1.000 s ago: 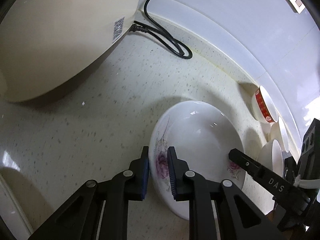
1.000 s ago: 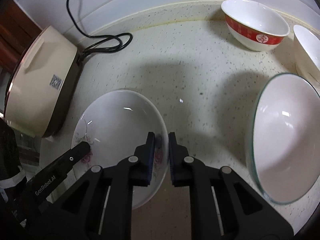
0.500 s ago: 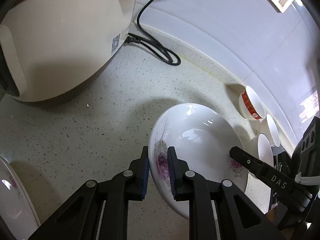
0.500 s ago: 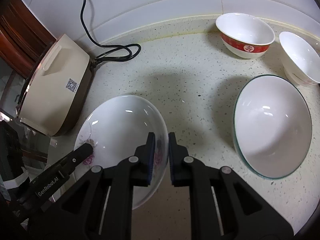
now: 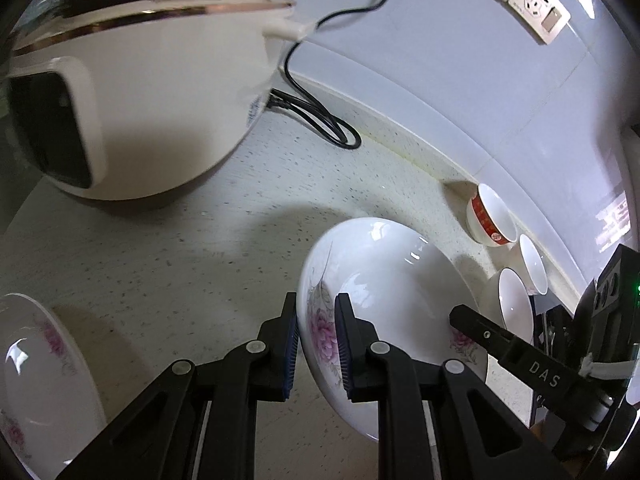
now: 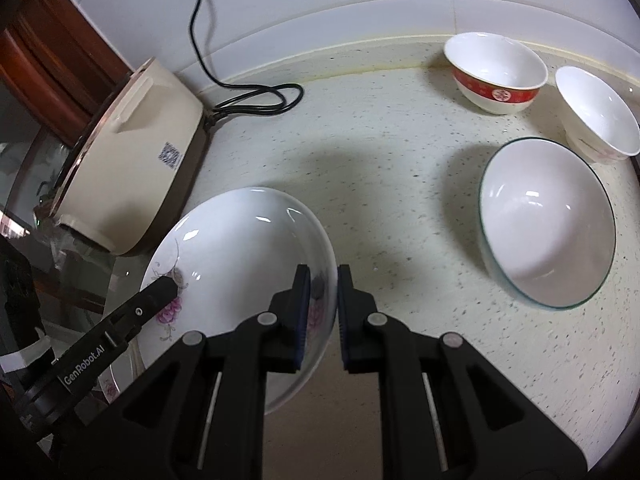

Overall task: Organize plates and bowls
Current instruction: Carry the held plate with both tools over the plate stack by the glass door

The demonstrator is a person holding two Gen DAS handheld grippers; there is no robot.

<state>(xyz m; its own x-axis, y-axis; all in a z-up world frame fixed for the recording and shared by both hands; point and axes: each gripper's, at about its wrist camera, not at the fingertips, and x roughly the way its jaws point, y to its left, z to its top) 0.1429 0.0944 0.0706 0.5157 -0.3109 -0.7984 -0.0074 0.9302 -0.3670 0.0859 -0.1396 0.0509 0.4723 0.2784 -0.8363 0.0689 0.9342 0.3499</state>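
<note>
A white plate with pink flowers (image 5: 384, 280) is held above the speckled counter by both grippers. My left gripper (image 5: 316, 340) is shut on its left rim. My right gripper (image 6: 323, 312) is shut on its right rim; the plate also shows in the right wrist view (image 6: 240, 264). A second flowered plate (image 5: 36, 376) lies at the lower left. A green-rimmed white bowl (image 6: 548, 224), a red-banded bowl (image 6: 496, 72) and a small white bowl (image 6: 596, 116) stand on the counter to the right.
A cream rice cooker (image 5: 136, 92) stands at the left with its black cord (image 5: 320, 116) looped on the counter (image 6: 380, 140) by the white wall. Wall sockets (image 5: 536, 8) sit high on the wall. Wooden cabinet (image 6: 52, 52) at far left.
Both grippers have lifted the flowered plate up and back from the counter. More of the rice cooker, the bowls and the second plate at the lower left have come into view.
</note>
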